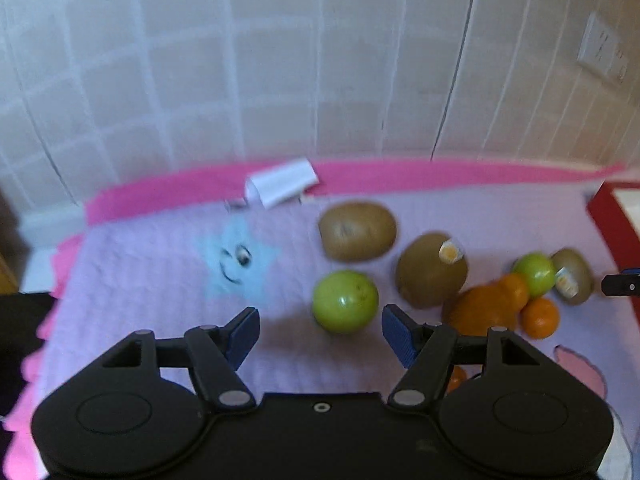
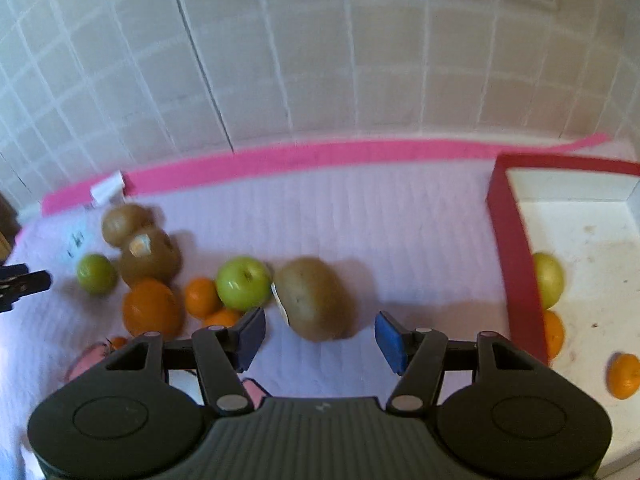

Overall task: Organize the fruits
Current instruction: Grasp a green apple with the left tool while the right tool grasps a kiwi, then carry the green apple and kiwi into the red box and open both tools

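On the lilac quilted mat [image 1: 140, 272] with its pink border, we see the fruit lying loose in a cluster before a tiled wall. In the left wrist view our left gripper [image 1: 319, 330] stands wide with nothing between its blue pads [image 1: 244, 332]; a green apple [image 1: 345, 301] lies just beyond them, two kiwis [image 1: 357, 232] sit behind it, and oranges [image 1: 484, 308] crowd together to the right with a second small green apple [image 1: 534, 274]. A pale blue star face [image 1: 240, 264] is printed on the mat to the left. In the right wrist view our right gripper [image 2: 320, 338] is also parted and holds nothing, its jaws roughly framing a large kiwi [image 2: 314, 298] that rests on the mat, not touching either pad. To the right a red-rimmed white tray [image 2: 516, 264] already contains a yellow-green apple [image 2: 550, 280] and two oranges [image 2: 624, 376].
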